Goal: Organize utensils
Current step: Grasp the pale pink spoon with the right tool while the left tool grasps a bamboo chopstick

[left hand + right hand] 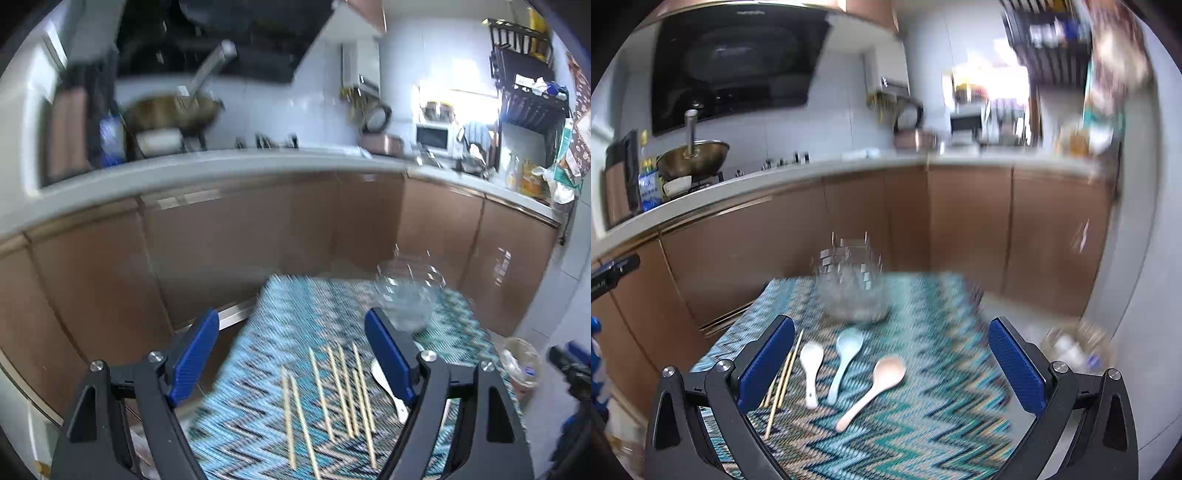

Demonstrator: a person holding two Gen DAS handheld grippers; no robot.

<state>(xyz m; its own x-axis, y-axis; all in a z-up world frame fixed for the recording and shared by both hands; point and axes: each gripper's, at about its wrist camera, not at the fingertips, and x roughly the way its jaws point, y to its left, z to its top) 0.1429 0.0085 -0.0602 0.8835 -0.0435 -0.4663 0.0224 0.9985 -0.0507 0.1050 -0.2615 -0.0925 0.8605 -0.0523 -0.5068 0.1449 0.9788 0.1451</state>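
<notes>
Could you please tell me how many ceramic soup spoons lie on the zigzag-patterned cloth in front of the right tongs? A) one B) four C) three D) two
C: the right wrist view shows three side by side, a white ceramic soup spoon, a pale blue ceramic soup spoon and a pink ceramic soup spoon, on the zigzag-patterned blue cloth.

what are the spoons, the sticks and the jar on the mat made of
Spoons: likely glazed ceramic or melamine, smooth and opaque in pastel colours. Chopsticks: probably bamboo or wood, pale tan and matte. Jar: clear faceted glass, see-through with glints.
</notes>
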